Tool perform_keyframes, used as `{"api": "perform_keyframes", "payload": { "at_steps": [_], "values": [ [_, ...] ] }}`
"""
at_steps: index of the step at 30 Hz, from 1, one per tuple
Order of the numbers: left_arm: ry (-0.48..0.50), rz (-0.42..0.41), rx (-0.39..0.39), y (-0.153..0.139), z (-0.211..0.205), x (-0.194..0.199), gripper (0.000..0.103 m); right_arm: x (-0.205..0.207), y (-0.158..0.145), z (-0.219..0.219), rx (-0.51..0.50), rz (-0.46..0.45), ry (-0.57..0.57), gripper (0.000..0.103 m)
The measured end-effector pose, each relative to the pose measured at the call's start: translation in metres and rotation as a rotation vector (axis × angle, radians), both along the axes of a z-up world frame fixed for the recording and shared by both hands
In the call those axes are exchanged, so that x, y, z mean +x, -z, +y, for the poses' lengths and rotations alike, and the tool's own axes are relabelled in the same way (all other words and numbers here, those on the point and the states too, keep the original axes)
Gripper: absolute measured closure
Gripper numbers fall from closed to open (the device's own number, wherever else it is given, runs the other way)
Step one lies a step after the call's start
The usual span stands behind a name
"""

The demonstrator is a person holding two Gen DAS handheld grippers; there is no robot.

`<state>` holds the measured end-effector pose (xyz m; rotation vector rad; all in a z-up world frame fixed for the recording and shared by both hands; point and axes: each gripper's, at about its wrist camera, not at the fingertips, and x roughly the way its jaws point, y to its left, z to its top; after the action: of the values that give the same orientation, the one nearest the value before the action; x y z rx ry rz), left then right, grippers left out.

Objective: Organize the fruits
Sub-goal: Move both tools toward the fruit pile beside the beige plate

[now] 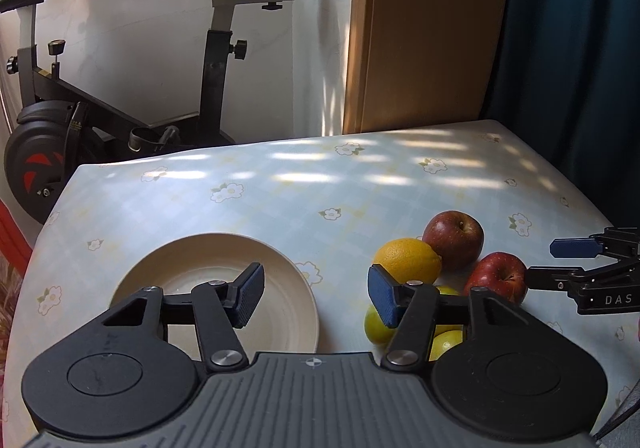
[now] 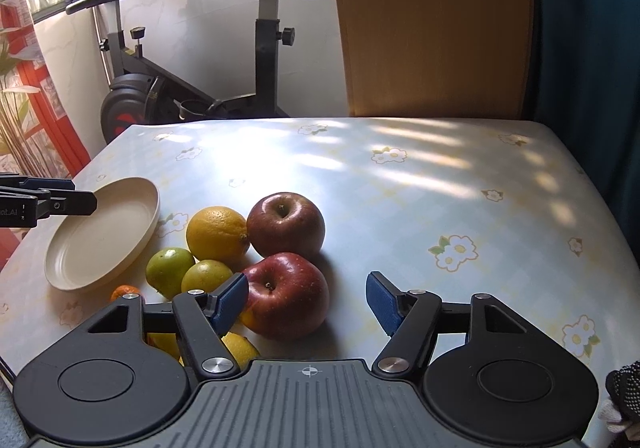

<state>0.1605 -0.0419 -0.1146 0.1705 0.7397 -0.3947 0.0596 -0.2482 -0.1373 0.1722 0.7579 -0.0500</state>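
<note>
A cream plate [image 1: 288, 280] [image 2: 120, 208] lies empty on the left of the table. Right of it is a cluster of fruit: two red apples, the far one [image 2: 285, 224] [image 1: 453, 238] and the near one [image 2: 286, 294] [image 1: 496, 274], a yellow-orange citrus [image 2: 217, 234] [image 1: 406, 260], two green limes [image 2: 170, 266] [image 2: 206, 275], a small orange [image 2: 125, 293] and yellow fruit [image 2: 240, 348] under my right gripper. My left gripper [image 1: 316, 296] is open over the plate's right rim. My right gripper [image 2: 306, 302] is open, with the near apple just inside its left finger.
The table [image 2: 400, 176] has a pale floral cloth. An exercise bike [image 2: 192, 88] stands behind its far left corner. A wooden panel [image 2: 432, 20] and a dark blue curtain [image 2: 588, 48] rise behind the far right edge.
</note>
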Motion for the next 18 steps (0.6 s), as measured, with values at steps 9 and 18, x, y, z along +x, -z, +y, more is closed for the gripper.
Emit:
{"api": "perform_keyframes", "payload": {
  "at_steps": [9,18],
  "values": [
    [-0.023,-0.004,0.039,-0.007,0.035,-0.015,0.046,-0.012,-0.006,0.036,0.027,0.013,-0.064,0.048],
    [-0.053,-0.026,0.003,-0.008,0.062,-0.029,0.046,-0.019,-0.011,0.068,0.020,0.054,-0.110,0.055]
  ]
}}
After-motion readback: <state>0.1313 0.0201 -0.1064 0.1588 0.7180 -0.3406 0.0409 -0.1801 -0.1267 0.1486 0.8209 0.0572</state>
